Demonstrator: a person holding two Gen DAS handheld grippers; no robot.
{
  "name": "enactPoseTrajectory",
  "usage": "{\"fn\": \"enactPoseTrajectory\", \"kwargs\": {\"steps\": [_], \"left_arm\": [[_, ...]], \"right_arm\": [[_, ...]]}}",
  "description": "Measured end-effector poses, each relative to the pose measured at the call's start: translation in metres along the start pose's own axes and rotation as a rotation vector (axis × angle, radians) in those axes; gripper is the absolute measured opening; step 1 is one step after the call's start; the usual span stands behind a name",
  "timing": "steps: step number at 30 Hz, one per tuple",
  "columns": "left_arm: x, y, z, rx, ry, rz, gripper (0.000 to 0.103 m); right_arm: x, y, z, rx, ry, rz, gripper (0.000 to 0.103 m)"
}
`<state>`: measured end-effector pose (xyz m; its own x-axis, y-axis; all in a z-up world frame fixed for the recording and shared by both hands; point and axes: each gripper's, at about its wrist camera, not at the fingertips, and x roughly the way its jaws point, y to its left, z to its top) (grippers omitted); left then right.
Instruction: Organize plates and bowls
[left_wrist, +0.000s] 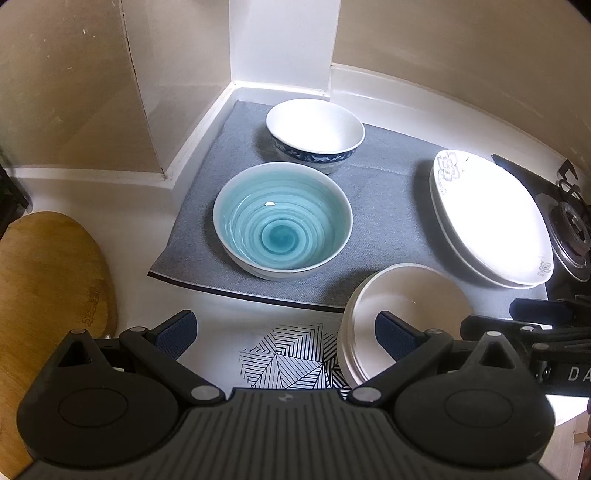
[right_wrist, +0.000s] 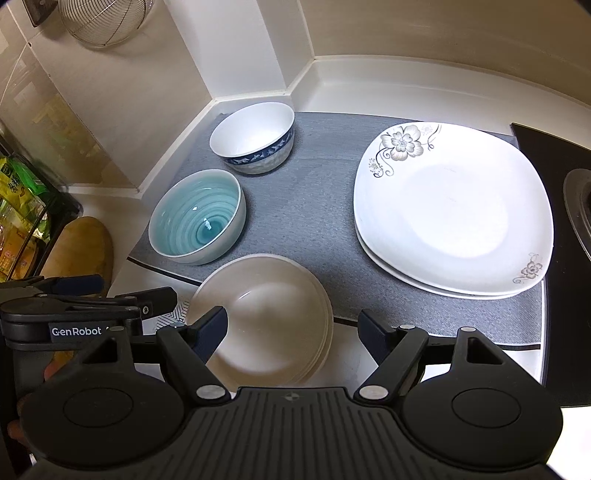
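White countertop (right_wrist: 343, 354) carries a grey mat (right_wrist: 317, 206) in the corner. On it we see a turquoise bowl (left_wrist: 282, 221) beside a blue-banded bowl (left_wrist: 316, 134), and 2 stacked flowered plates (right_wrist: 454, 206) well apart to the right. Near us lies a stack of cream plates (right_wrist: 266, 317). Our left gripper (left_wrist: 284, 336) and right gripper (right_wrist: 291, 336) both hover with jaws apart, holding nothing.

A grey mat (right_wrist: 314, 206) lies spread across the white counter (left_wrist: 221, 314), tucked into the corner. On the left, a wooden cutting board (left_wrist: 48, 288) rests flat. A wire strainer (right_wrist: 103, 22) hangs on the wall. At the right edge sits a black stove (left_wrist: 572, 229), burner showing. Green packets (right_wrist: 18, 184) crowd a rack far left.
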<state>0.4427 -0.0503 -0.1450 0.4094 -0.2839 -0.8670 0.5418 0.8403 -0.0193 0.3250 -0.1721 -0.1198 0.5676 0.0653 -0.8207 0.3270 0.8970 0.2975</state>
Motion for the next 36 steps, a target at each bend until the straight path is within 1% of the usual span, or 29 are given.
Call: {"fn": "enactPoseTrajectory", "kwargs": {"steps": [6,11,17,22,26,30,32,36], "left_arm": [[0.001,0.004,0.003,-0.014,0.004,0.002,0.103],[0.002,0.013,0.009,-0.048,0.004,0.014,0.103],[0.006,0.037,0.020,-0.131,0.002,0.067,0.103],[0.013,0.056,0.031,-0.200,0.003,0.091,0.103],[0.028,0.062,0.043,-0.229,0.018,0.103,0.103],[0.045,0.066,0.053,-0.251,0.045,0.099,0.103],[0.054,0.066,0.057,-0.257,0.059,0.103,0.103],[0.069,0.067,0.063,-0.272,0.087,0.109,0.103]], "right_arm": [[0.004,0.003,0.004,-0.004,0.004,0.006,0.080],[0.010,0.006,0.010,-0.004,0.004,0.015,0.080],[0.016,0.015,0.023,-0.017,-0.015,0.034,0.080],[0.026,0.025,0.039,-0.039,-0.034,0.047,0.080],[0.040,0.029,0.054,-0.051,-0.056,0.027,0.080],[0.057,0.034,0.068,-0.070,-0.067,0.003,0.080],[0.067,0.038,0.074,-0.090,-0.065,-0.007,0.080],[0.088,0.043,0.084,-0.115,-0.032,-0.019,0.080]]}}
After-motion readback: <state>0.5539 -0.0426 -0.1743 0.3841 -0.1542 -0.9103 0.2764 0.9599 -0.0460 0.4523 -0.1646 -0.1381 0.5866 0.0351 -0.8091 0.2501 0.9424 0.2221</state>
